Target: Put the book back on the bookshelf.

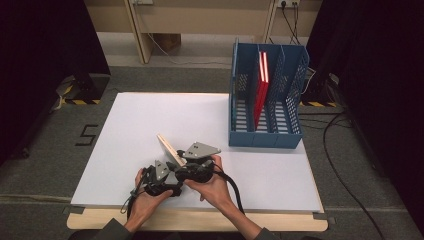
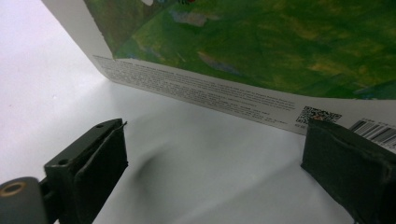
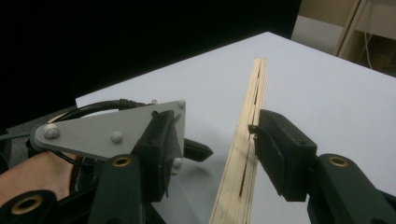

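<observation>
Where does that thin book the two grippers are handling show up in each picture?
High view: the book stands on edge, centre-low, just above both grippers.
Left gripper view: its green back cover with barcode spans the top.
Right gripper view: its pale page edge runs up the middle.
Shared landmark: the white table.

A lab-like recording room: black curtains [image 1: 45, 45] at both frame sides, hazard-taped stand feet [image 1: 75, 95], floor cables [image 1: 345, 175], white table [image 1: 150, 120] at centre.
</observation>
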The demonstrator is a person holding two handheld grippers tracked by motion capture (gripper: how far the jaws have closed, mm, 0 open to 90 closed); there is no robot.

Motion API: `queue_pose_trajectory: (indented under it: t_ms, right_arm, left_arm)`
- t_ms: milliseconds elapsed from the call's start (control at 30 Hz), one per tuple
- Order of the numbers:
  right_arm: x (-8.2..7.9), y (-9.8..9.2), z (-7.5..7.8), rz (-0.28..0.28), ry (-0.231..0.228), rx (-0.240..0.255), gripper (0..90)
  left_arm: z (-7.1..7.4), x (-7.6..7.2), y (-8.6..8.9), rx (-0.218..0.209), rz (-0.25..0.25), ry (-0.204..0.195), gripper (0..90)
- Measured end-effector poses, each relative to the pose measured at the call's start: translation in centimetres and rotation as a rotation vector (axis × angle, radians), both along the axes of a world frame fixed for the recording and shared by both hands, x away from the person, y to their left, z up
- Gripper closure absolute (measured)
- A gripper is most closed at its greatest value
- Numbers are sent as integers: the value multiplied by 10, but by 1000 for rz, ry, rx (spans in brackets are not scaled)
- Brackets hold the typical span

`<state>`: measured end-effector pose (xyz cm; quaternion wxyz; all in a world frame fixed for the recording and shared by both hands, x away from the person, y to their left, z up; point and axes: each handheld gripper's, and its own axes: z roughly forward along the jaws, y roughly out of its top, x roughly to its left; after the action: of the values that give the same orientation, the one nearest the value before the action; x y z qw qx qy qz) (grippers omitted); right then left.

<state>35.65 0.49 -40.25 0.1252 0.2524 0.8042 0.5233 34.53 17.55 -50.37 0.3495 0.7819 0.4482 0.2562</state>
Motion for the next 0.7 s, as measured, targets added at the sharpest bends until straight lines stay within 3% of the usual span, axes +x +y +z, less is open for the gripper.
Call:
queue_pose_trajectory:
  t_ms: [300, 433, 700]
  right_arm:
    - [2, -2, 0, 7, -5, -2, 480]
    - [1, -1, 0, 6, -7, -6, 480]
    - [2, -3, 0, 8, -7, -2, 482]
  left_arm:
    - [-1, 1, -2, -13, -10, -10, 84]
    - [-1, 0, -1, -43, -20, -1, 151]
    - [-1, -3, 0, -51, -30, 3, 152]
